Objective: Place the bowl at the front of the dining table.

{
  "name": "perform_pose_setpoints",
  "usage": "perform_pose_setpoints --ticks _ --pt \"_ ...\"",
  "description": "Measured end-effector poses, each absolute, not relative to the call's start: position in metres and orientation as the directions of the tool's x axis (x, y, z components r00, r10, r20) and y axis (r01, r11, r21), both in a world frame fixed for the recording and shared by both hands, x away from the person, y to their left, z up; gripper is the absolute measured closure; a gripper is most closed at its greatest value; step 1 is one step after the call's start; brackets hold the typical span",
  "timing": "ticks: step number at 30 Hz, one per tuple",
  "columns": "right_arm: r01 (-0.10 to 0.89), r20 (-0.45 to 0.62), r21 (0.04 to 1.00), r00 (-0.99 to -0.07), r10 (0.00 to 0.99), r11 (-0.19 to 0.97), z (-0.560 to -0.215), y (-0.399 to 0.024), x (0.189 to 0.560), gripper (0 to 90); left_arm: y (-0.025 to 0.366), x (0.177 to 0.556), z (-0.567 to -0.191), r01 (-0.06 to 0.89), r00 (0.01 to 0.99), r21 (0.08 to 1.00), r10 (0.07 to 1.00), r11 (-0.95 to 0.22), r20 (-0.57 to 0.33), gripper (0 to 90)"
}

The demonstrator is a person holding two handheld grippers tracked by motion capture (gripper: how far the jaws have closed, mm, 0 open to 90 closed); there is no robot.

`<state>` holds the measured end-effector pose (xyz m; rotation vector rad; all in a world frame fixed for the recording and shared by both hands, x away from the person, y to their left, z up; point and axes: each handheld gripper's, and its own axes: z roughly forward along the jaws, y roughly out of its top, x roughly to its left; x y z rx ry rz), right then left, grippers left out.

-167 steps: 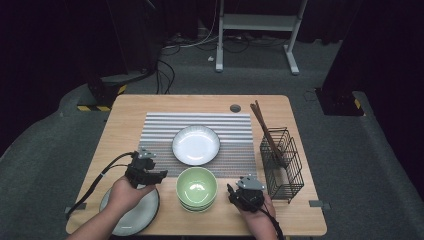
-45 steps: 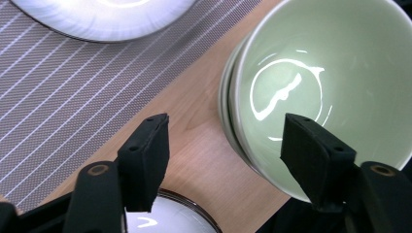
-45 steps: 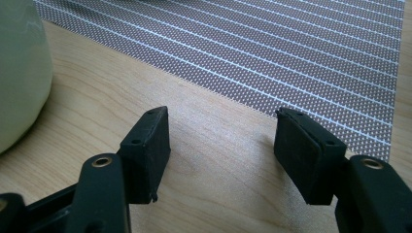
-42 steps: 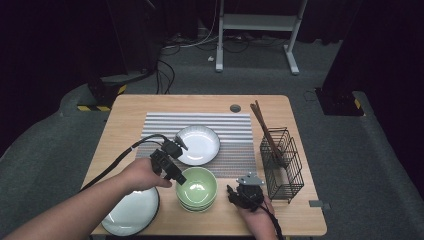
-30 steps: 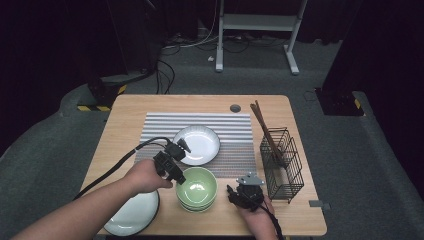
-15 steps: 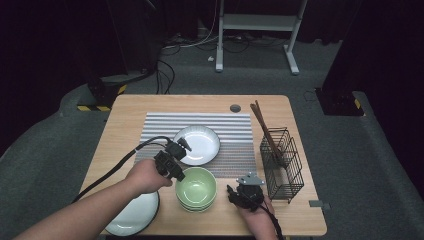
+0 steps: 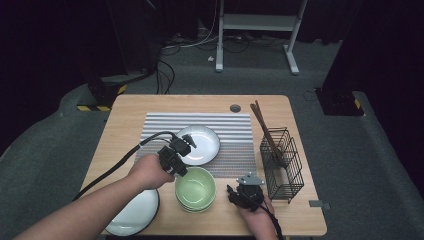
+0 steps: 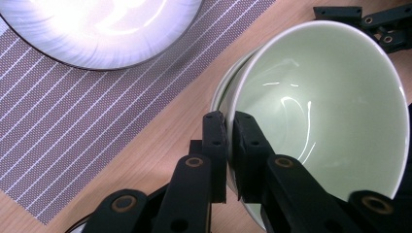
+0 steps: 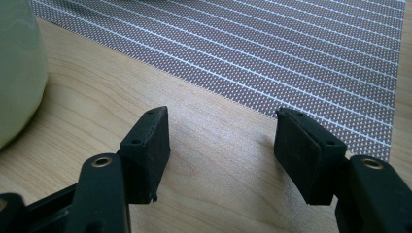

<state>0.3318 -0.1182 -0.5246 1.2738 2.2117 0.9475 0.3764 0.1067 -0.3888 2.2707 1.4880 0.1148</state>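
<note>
A stack of pale green bowls (image 7: 196,187) stands on the wooden table near its front edge. My left gripper (image 7: 181,170) is at the stack's near-left side, shut on the rim of the top green bowl (image 8: 320,97), one jaw inside the bowl and one outside. In the left gripper view the gripper (image 8: 228,124) pinches that rim, and the rim of the bowl beneath shows just to its left. My right gripper (image 7: 234,194) rests on the table right of the bowls. It stands open (image 9: 221,131) over bare wood, with the green bowl (image 9: 17,73) at its left.
A white plate (image 7: 200,144) lies on the striped mat (image 7: 235,132) behind the bowls. Another white plate (image 7: 132,220) sits at the front left under my left forearm. A black wire basket (image 7: 282,165) with chopsticks (image 7: 264,127) stands at the right.
My left hand came from over the front-left plate to the green bowls, and its jaws closed on the top bowl's rim. The right gripper has stayed put.
</note>
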Motion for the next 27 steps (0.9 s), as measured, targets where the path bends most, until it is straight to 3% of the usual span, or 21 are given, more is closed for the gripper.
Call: perform_pose_setpoints --ticks 11,21,27 --pt "0.586 -0.019 0.731 -0.494 0.869 0.349 -0.525 -0.118 0.332 37.4 0.108 0.374 -0.390 0.867 0.397 0.386 0.905 -0.315 -0.153 75.9" --pt "0.586 -0.019 0.731 -0.493 0.870 0.348 -0.525 -0.118 0.332 37.3 0.104 0.369 -0.402 0.856 0.424 0.372 0.899 -0.359 -0.107 80.3" --pt "0.586 -0.020 0.731 -0.493 0.870 0.348 -0.525 -0.118 0.332 37.3 0.104 0.368 -0.408 0.857 0.434 0.343 0.897 -0.383 -0.083 75.9"
